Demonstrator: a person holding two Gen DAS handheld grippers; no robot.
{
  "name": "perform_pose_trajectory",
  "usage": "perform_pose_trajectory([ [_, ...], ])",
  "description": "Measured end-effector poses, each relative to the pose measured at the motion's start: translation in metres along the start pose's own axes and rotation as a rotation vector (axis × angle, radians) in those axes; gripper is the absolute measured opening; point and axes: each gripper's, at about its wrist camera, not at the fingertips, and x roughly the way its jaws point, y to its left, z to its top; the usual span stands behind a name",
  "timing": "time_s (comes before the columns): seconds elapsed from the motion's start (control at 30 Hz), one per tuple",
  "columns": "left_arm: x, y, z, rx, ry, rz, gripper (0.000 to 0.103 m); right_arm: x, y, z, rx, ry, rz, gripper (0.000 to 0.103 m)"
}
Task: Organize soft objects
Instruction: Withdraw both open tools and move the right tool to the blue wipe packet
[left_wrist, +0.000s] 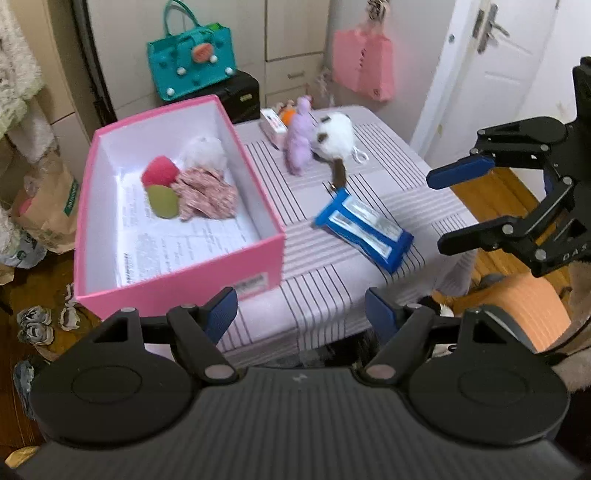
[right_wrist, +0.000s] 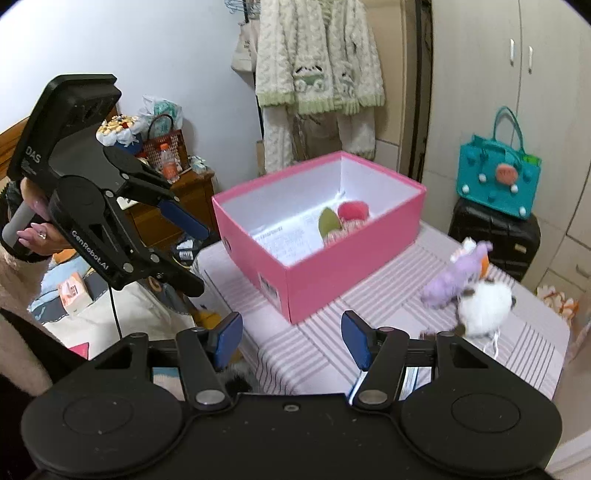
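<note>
An open pink box (left_wrist: 177, 273) stands on the striped tablecloth (left_wrist: 321, 280). It holds a red ball (left_wrist: 160, 171), a green oval pad (left_wrist: 163, 201), a pink patterned cloth (left_wrist: 207, 194) and a white fluffy toy (left_wrist: 205, 151). Right of the box lie a purple plush (left_wrist: 299, 136), a white-and-brown furry plush (left_wrist: 332, 134) and a blue packet (left_wrist: 364, 229). My left gripper (left_wrist: 301, 310) hovers open over the table's near edge, empty. My right gripper (left_wrist: 437, 212) is open off the table's right side, also empty. In the right wrist view the box (right_wrist: 317, 280), both plushes (right_wrist: 450, 273) (right_wrist: 484, 306) and the left gripper (right_wrist: 199, 258) show.
A small white carton (left_wrist: 272, 123) sits behind the purple plush. A teal bag (left_wrist: 192, 68) rests on a black suitcase (left_wrist: 240, 94) beyond the table. A pink bag (left_wrist: 364, 66) hangs near a white door (left_wrist: 491, 74). Paper bags (left_wrist: 48, 206) crowd the floor at left.
</note>
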Motion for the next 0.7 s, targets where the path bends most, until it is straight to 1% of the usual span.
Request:
perform_pose_trajectory([
  [0.13, 0.011, -0.013, -0.002, 0.023, 0.005, -0.004, 0.075, 0.002, -0.01, -0.019, 0.035, 0.009, -0.002, 0.065],
  [0.37, 0.034, -0.035, -0.004, 0.073, -0.081, -0.031, 0.075, 0.015, -0.029, -0.054, 0.097, 0.017, -0.025, 0.065],
  [0.53, 0.06, -0.046, 0.001, 0.071, -0.108, -0.08, 0.075, 0.03, -0.042, -0.087, 0.157, 0.006, -0.103, 0.067],
  [0.6, 0.071, -0.049, 0.006, 0.07, -0.119, -0.101, 0.075, 0.038, -0.047, -0.099, 0.2, 0.014, -0.101, 0.067],
  [0.7, 0.086, -0.053, 0.015, 0.086, -0.139, -0.115, 0.075, 0.047, -0.051, -0.115, 0.248, 0.03, -0.066, 0.067],
])
